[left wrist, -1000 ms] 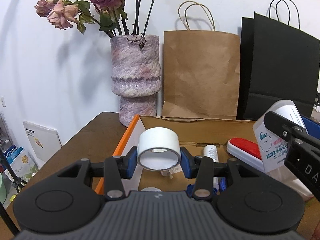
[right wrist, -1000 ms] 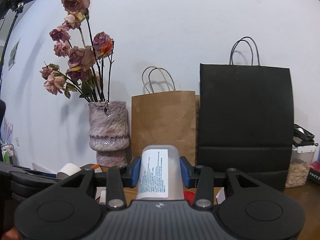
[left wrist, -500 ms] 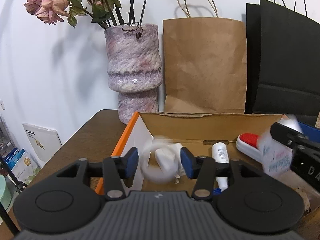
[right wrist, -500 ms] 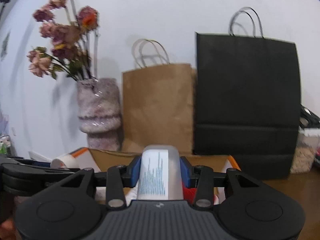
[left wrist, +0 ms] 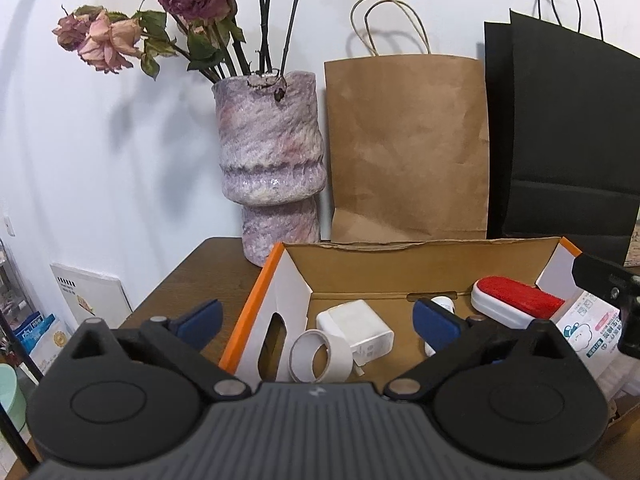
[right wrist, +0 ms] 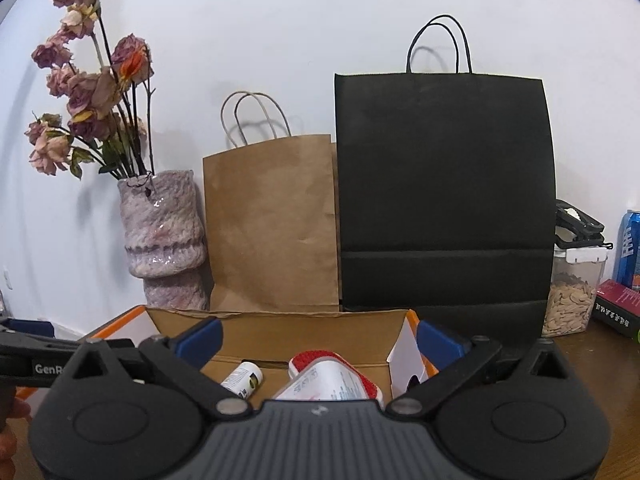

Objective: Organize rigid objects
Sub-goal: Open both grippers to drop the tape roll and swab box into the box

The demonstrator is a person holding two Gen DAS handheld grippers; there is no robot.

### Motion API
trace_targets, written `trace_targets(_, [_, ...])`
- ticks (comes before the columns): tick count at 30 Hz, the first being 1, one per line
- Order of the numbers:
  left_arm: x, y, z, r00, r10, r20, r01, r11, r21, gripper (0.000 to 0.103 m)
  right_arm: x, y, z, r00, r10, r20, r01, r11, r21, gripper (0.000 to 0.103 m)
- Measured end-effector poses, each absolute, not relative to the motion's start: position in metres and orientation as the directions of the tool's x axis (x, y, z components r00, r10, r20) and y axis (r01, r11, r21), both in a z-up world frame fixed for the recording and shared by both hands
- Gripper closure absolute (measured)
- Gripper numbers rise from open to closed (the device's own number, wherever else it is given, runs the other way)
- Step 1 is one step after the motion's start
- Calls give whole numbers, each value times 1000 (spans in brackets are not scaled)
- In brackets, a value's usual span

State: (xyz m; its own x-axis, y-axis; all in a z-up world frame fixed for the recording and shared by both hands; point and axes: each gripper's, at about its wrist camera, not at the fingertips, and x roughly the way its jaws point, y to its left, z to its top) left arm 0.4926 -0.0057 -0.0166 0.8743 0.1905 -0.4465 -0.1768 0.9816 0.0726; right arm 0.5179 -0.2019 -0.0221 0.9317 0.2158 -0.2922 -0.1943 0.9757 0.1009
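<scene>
An open cardboard box [left wrist: 400,264] with an orange rim sits on the brown table. My left gripper [left wrist: 316,320] is open just above its near left part. A white tape roll [left wrist: 320,356] lies on edge inside, below the gripper, next to a white charger block [left wrist: 356,334]. A red-topped brush [left wrist: 516,306] and a small white bottle [left wrist: 442,303] lie further right. My right gripper [right wrist: 318,338] is open over the box's right part. A clear labelled container [right wrist: 328,382] lies below it, against the brush [right wrist: 316,358]; it also shows in the left wrist view [left wrist: 592,328].
A mottled purple vase [left wrist: 272,160] with dried roses, a brown paper bag [left wrist: 408,148] and a black paper bag [right wrist: 444,192] stand behind the box. A jar of seeds [right wrist: 570,296], a blue can [right wrist: 630,248] and a dark red box [right wrist: 618,306] stand at the right.
Both grippers opened over the box. The tape roll dropped from the left gripper into the box, and the clear container dropped from the right gripper onto the brush.
</scene>
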Motion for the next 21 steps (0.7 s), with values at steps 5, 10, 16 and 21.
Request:
trace_targets(5, [479,-8,-8,889,179,-421,-165,984,70,0,507,-204,-17,931,228,-285,-210,973,94,0])
trace_targets(10, [455,-9,4,903,167,-395,-155,986,64,0,488,-210,-8,929,238,-282,-218,971,99,0])
trace_targets(16, [412,-14,18,912,152,-380,-140,988,58,0,448,-218,9,933,238,-269,-217,970,107,0])
trace_targets(21, [364,-17,28,915,144,-377,-134,990,53,0,404,-224,21,932,246,-268,-227,969,99,0])
